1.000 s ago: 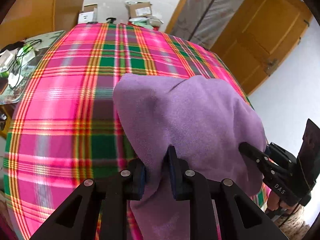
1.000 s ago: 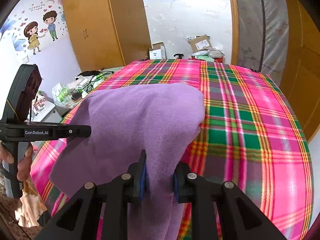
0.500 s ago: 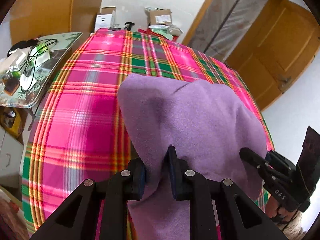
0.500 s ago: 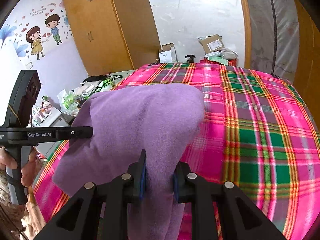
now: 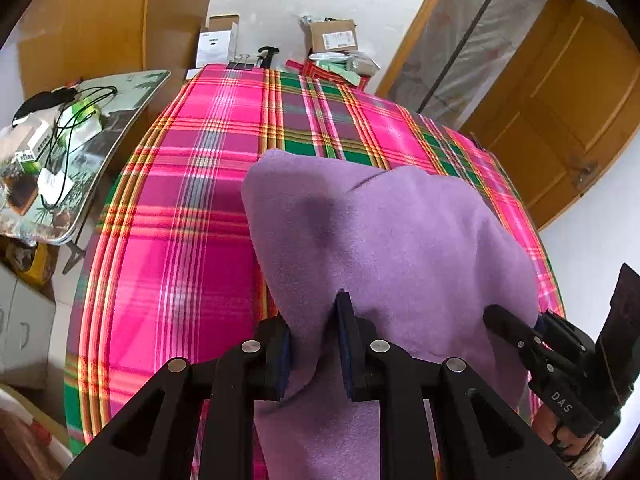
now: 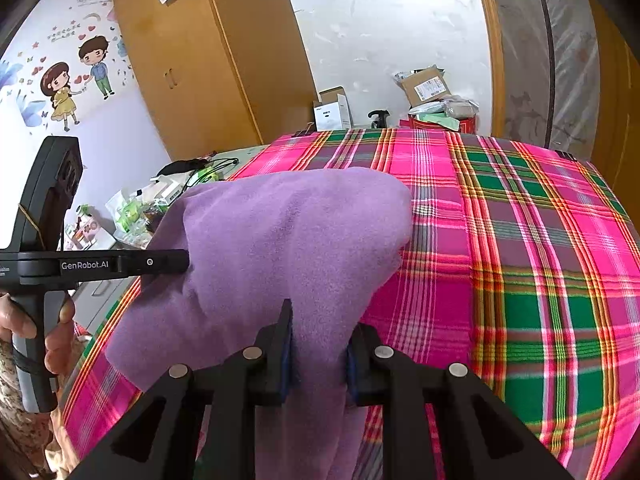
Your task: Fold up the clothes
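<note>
Beyond the far edge of the plaid-covered counter [image 5: 192,240] stand cardboard boxes [image 5: 332,36] and a wooden wardrobe [image 6: 192,60]; to its left a side table [image 5: 60,152] holds cables and small packets. A wooden door [image 5: 568,92] is at the right. The purple garment [image 5: 392,240] drapes over the counter's near part. The left hand-held gripper [image 5: 314,344] is clamped on its near edge, the right hand-held gripper [image 6: 318,356] likewise, just beside it on the same edge.
</note>
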